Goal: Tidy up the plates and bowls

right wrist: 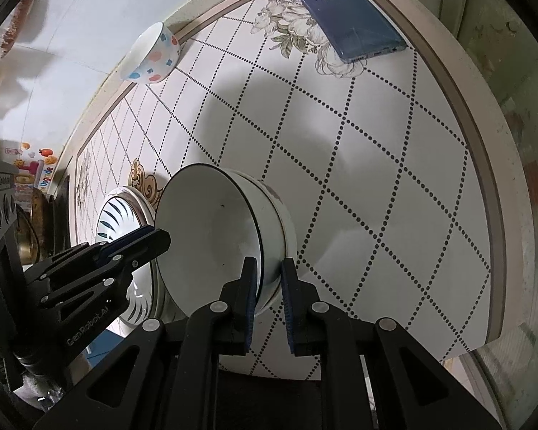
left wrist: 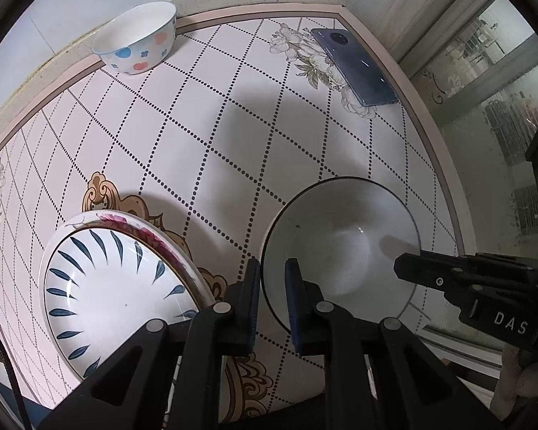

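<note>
Both grippers — left point(left wrist: 273, 286), right point(right wrist: 270, 288) — pinch the white bowl's point(left wrist: 340, 243) rim.

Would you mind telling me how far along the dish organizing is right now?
Partly done. The blue-leaf plate already sits stacked on a floral plate. In hand: both tools, left and right, straddle opposite rims of the large white bowl; neither looks clearly clamped. Left: the dotted bowl stands alone near the wall, not yet grouped.
</note>
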The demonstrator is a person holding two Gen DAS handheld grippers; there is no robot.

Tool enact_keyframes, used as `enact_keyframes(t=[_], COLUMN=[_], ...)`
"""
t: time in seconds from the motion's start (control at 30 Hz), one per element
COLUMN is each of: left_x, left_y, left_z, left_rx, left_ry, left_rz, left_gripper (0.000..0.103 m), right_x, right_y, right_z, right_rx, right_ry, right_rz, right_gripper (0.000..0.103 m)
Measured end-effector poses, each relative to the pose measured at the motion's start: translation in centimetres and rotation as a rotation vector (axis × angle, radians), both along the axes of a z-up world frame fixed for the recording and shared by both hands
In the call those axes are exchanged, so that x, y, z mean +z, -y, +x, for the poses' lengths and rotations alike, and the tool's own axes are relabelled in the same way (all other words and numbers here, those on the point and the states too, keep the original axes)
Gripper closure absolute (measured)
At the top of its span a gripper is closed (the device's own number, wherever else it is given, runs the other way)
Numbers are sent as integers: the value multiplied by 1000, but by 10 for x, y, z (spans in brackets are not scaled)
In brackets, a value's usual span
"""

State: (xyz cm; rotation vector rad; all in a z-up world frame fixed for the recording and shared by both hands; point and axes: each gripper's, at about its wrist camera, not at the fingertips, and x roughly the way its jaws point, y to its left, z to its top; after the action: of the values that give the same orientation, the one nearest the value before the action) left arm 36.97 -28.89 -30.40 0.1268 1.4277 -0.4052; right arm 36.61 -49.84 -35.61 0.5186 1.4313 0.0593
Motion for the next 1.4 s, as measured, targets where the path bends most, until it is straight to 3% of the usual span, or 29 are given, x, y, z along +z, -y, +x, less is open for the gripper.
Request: enact_keyframes(t=[0.17,0.23,0.3,0.37,0.53,0.67,0.87,1.03,1.07,1.13,1.17,1.2,1.4], left_x=[41,60,72,73,59,37,-9,-40,-43,-44,-43,-42,-23], left_y=[-12,-20,-34,-44,-85,-112,-124,-119,-118,-116,-114,-114,-105], left_z=[12,30,57,84,166,217,267,281,281,283,282,281,272], left_rx=[48,89,147,193,348,436,478,455,452,447,444,441,425], left_ry=[61,95,120,139,141,103,-12,-81,-78,-46,-30,-19,35], left_rz=[-63,-84,-113,-98,-58,-41,-54,-58,-53,-58,-46,-42,-21], left_gripper=[89,79,78,78,78,78,78,78,79,83,90,90,91], right_x=[22,36,52,65,73,61,23,-15,-23,-34,-38,-40,-33], right_y=[7,11,14,15,4,-19,-55,-69,-70,-71,-72,-73,-81], right_z=[7,15,32,58,138,207,290,324,329,334,336,338,335], right_rx=[-12,-25,-38,-46,-62,-34,23,19,18,12,15,18,60], right_ry=[17,44,83,133,208,223,172,102,91,84,84,92,134], right_rz=[7,19,37,61,104,107,94,116,129,133,137,148,79], right_gripper=[83,70,50,49,49,49,49,49,50,64,82,86,88])
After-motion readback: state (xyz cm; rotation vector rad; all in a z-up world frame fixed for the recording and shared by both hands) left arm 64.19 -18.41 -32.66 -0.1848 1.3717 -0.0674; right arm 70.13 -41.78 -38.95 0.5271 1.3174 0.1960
